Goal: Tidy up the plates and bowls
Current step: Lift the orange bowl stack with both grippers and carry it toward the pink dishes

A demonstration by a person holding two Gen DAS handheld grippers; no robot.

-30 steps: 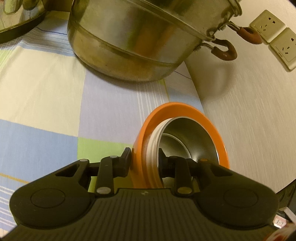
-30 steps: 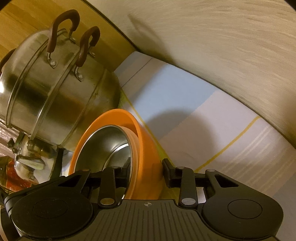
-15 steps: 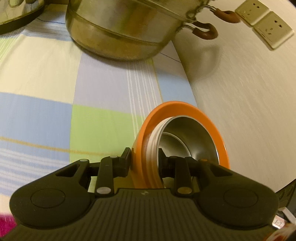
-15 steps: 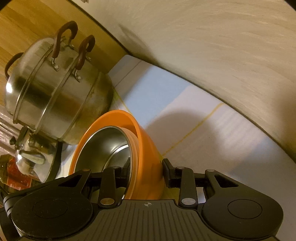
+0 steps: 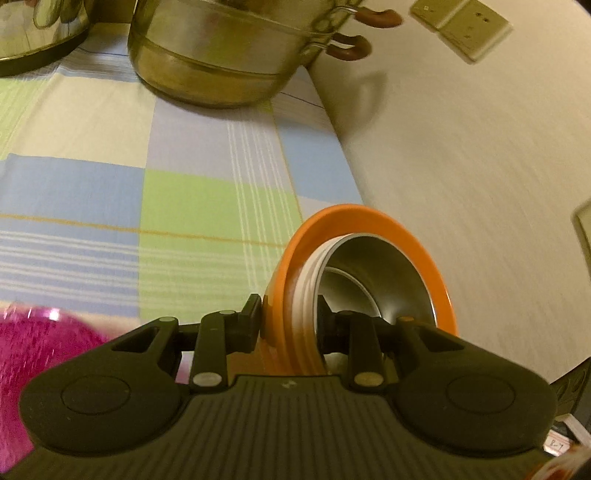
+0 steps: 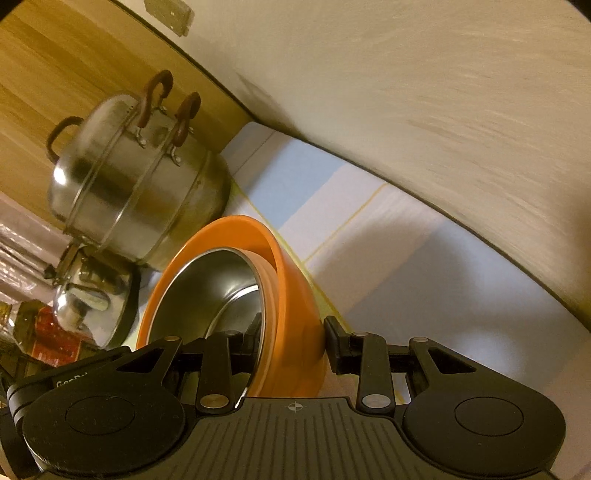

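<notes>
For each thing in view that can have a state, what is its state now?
Left tool: shut on the bowl stack's wall.
Right tool: shut on the same stack, other side.
Orange bowl: held up, tilted on its side, outermost.
Steel bowl: nested inside the orange bowl.
Steamer pot: lid on, standing on the tablecloth.
Kettle: lid on.

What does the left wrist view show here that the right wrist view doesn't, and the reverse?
Only the left wrist view shows a pink object at its lower left edge and the left gripper. Only the right wrist view shows a wooden panel, a kettle, a bottle and the right gripper. Both show the orange bowl with a steel bowl nested inside, each gripper clamped on its rim, the steel pot, the checked tablecloth and wall sockets.
</notes>
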